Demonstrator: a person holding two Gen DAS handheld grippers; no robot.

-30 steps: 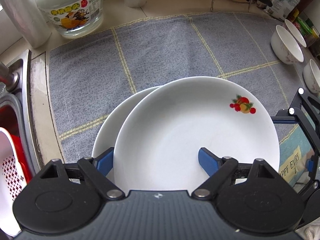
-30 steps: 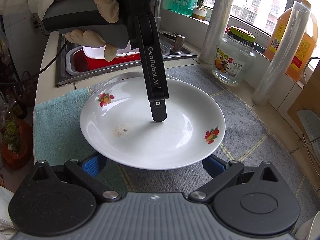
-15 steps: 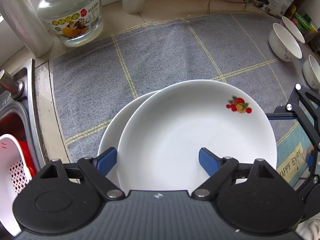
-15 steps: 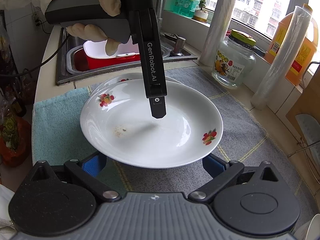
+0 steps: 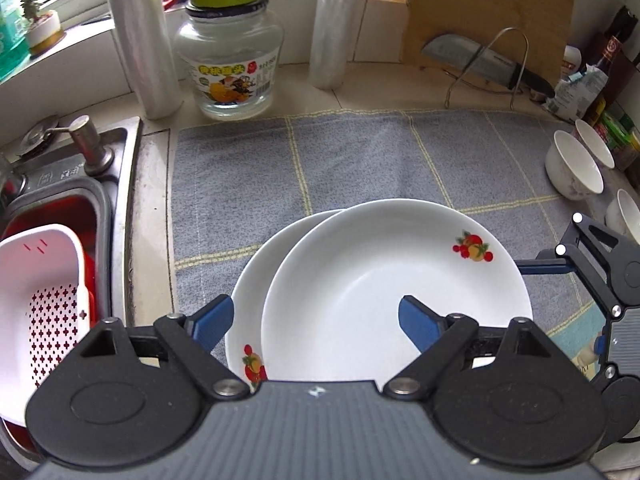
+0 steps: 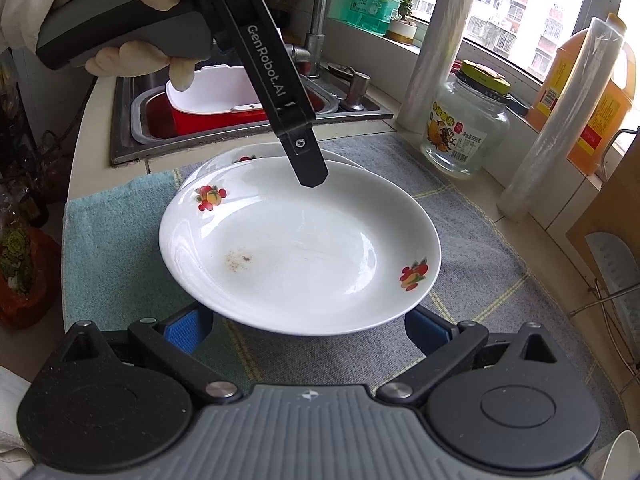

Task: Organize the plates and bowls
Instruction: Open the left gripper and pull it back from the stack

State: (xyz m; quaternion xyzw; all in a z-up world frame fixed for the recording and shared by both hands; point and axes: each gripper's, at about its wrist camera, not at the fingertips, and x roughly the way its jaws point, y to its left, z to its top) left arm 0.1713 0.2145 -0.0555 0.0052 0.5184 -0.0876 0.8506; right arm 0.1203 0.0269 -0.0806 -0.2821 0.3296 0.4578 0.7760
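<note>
Sink (image 5: 68,216) far left, white strainer basket (image 5: 44,288) in it. Next, on the grey towel (image 5: 360,160), two plates: top plate (image 5: 392,296) lies offset over the bottom plate (image 5: 250,280), not squared up. Left gripper (image 5: 312,318) hangs above them, fingers apart, holding nothing. Right gripper (image 6: 308,330) sits low at the top plate's near rim, fingers spread wide either side (whether they touch the rim, cannot tell). Far right, three bowls (image 5: 574,168) stand loose, one leaning on another.

Progress, by my reading: plates roughly stacked, need aligning; top plate shows a brown smear (image 6: 240,258). Bowls not yet gathered.
</note>
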